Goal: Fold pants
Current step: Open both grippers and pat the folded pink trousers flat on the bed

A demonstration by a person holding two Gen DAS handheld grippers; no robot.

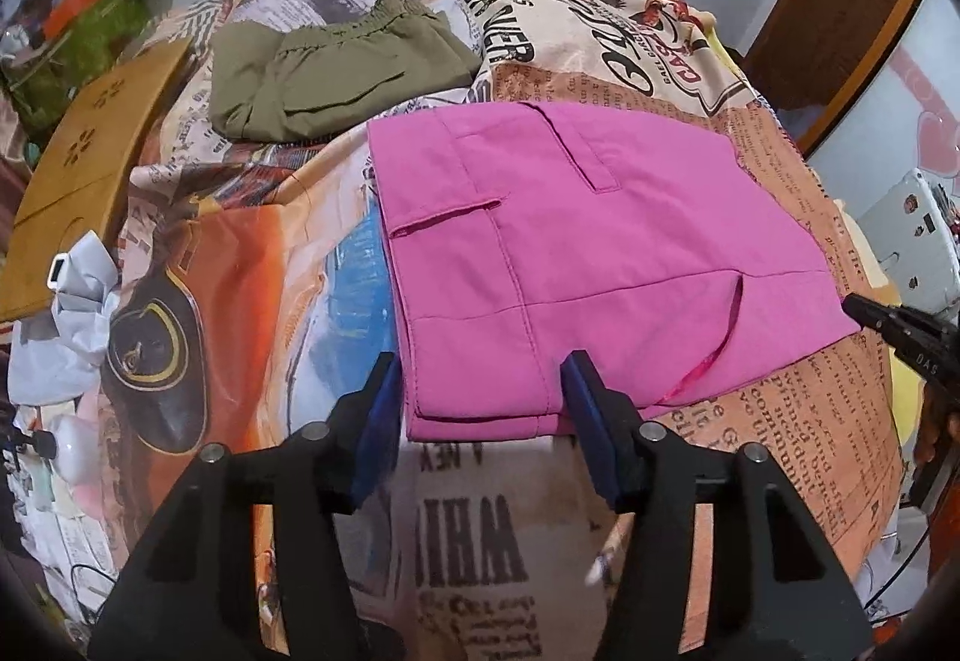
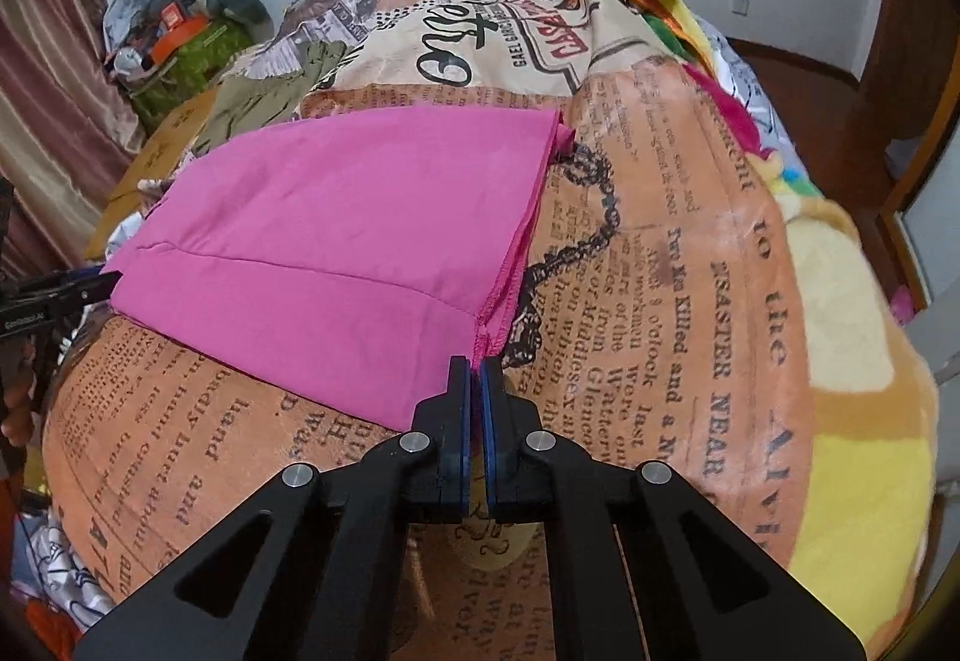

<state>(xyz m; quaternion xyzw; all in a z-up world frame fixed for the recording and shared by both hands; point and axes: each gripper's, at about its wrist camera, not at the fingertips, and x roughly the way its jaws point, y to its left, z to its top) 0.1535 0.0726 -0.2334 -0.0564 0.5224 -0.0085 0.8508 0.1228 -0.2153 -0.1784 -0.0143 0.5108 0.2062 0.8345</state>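
The pink pants (image 1: pixel 576 247) lie folded flat on the newspaper-print bedcover (image 1: pixel 468 535). My left gripper (image 1: pixel 483 379) is open, its blue-padded fingers either side of the near left corner of the pants. My right gripper (image 2: pixel 475 364) is shut on the near corner of the pink pants (image 2: pixel 336 247), at the stitched hem. The right gripper also shows at the right edge of the left wrist view (image 1: pixel 864 310). The left gripper shows at the left edge of the right wrist view (image 2: pixel 96 284).
Folded olive-green pants (image 1: pixel 336 73) lie further back on the bedcover. A wooden board (image 1: pixel 90 169) and crumpled white cloth (image 1: pixel 66 325) lie at the left. Cluttered bags (image 2: pixel 180 37) stand at the back left. A yellow plush blanket (image 2: pixel 852 421) lies at the right.
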